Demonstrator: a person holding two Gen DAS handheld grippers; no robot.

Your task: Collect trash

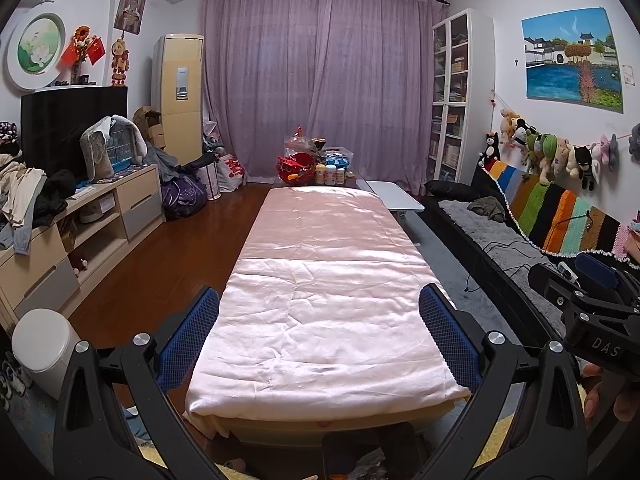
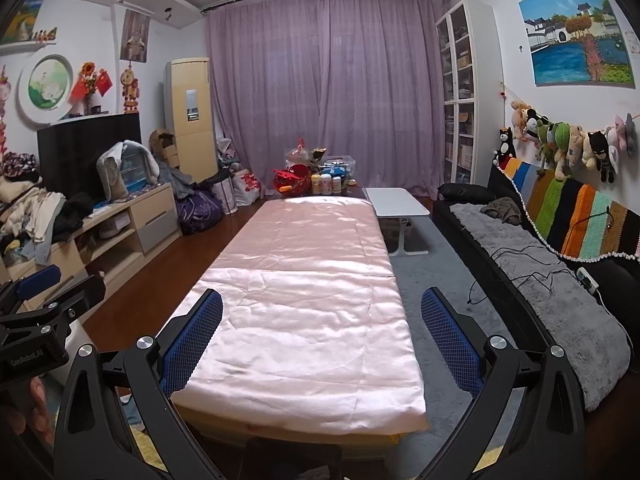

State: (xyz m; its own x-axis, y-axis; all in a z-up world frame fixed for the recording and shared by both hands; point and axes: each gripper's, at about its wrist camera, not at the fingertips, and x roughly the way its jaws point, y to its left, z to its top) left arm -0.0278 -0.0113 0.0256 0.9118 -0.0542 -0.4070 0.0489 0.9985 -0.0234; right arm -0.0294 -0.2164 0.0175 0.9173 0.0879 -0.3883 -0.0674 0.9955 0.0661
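Your left gripper (image 1: pixel 318 336) and right gripper (image 2: pixel 322 338) hang spread wide and empty above the glossy, wrinkled pink sheet (image 1: pixel 320 304); crumpled trash (image 1: pixel 368 462) lies below, beneath the left tongs.

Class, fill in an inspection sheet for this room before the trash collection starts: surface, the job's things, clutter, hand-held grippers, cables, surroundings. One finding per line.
Surface: long table under a wrinkled pink cloth, bare on its near part.
Job's things: no trash on the cloth; crumpled scraps low at the near end, too dark to identify.
Clutter: bottles and a red item at the table's far end; piled clothes on the cabinet.
Grippers: left hand-held gripper open, empty; right hand-held gripper open, empty.
Cables: black cable trailing over the grey sofa throw.
Surroundings: purple curtain, white bin, bookcase, hanging plush toys.
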